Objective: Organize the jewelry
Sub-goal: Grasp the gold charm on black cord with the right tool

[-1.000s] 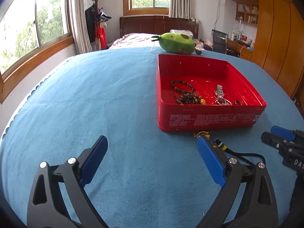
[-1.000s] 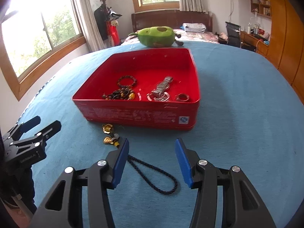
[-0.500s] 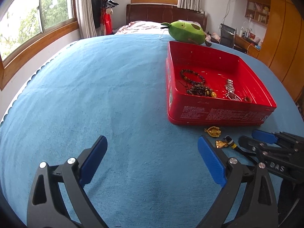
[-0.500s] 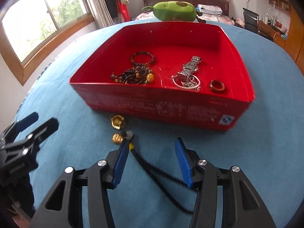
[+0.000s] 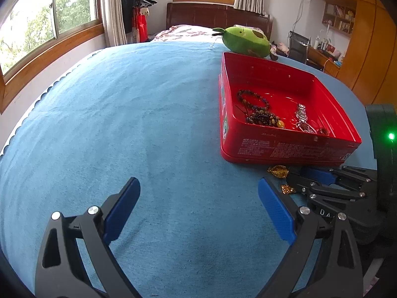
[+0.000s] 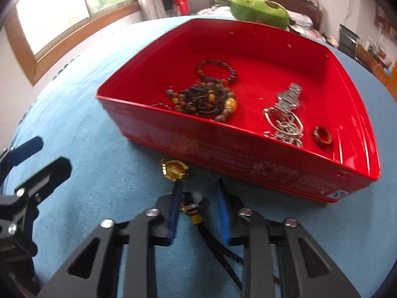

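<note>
A red tin box point(image 6: 248, 154) point(image 5: 285, 146) sits on the blue cloth. It holds a bead bracelet point(image 6: 215, 70), a dark bead necklace point(image 6: 206, 101), a silver watch point(image 6: 285, 109) and a brown ring point(image 6: 322, 136). A black cord necklace with gold pendants point(image 6: 175, 170) point(image 5: 278, 171) lies on the cloth in front of the box. My right gripper point(image 6: 198, 198) point(image 5: 320, 181) is low over the cord's beaded end, fingers open on either side of it. My left gripper point(image 5: 198, 208) point(image 6: 29, 156) is open and empty over bare cloth.
A green avocado plush point(image 5: 245, 41) lies behind the box. The blue cloth point(image 5: 124, 124) spreads wide to the left. A window, a bed and wooden cabinets stand beyond the table.
My right gripper has moved forward and down over the cord necklace, and its fingers have narrowed around the beaded end. My left gripper stayed open and shifted a little.
</note>
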`<act>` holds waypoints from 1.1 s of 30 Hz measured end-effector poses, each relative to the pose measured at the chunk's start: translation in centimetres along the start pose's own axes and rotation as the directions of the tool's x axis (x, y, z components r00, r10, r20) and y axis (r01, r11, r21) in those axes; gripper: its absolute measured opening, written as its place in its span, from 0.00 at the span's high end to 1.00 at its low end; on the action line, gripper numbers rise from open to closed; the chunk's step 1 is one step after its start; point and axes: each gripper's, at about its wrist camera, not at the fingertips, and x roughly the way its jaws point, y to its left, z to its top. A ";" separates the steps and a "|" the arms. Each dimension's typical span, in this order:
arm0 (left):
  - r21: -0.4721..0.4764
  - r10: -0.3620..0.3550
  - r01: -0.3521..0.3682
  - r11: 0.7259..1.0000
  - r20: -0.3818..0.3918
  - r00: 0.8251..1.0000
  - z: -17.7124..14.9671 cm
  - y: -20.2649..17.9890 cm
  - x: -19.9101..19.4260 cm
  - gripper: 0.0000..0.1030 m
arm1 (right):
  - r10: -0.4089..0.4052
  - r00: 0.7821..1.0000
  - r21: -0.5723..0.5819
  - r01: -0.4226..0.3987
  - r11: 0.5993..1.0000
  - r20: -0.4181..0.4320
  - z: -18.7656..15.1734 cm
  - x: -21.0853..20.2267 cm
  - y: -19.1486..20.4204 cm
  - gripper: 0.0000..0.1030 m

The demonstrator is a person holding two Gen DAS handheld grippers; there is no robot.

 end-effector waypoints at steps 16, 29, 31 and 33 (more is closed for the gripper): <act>-0.008 -0.011 0.010 1.000 -0.014 1.000 0.0 0.3 0.3 0.08 | 0.113 0.992 0.163 -0.120 0.979 0.048 -2.1 -3.6 -4.2 0.87; -0.015 -0.086 0.085 0.996 -0.102 0.991 -0.4 -1.9 1.9 0.09 | 0.078 0.996 0.217 -0.086 0.972 0.044 -3.3 -3.8 -6.3 0.87; -0.043 -0.096 0.091 0.995 -0.122 0.988 0.0 -2.6 2.3 0.09 | 0.065 0.997 0.220 -0.072 0.973 0.038 -3.5 -3.7 -6.3 0.87; -0.051 -0.085 0.078 0.996 -0.154 0.984 0.5 -3.8 3.1 0.09 | 0.071 0.997 0.222 -0.077 0.972 0.036 -3.5 -3.5 -6.5 0.87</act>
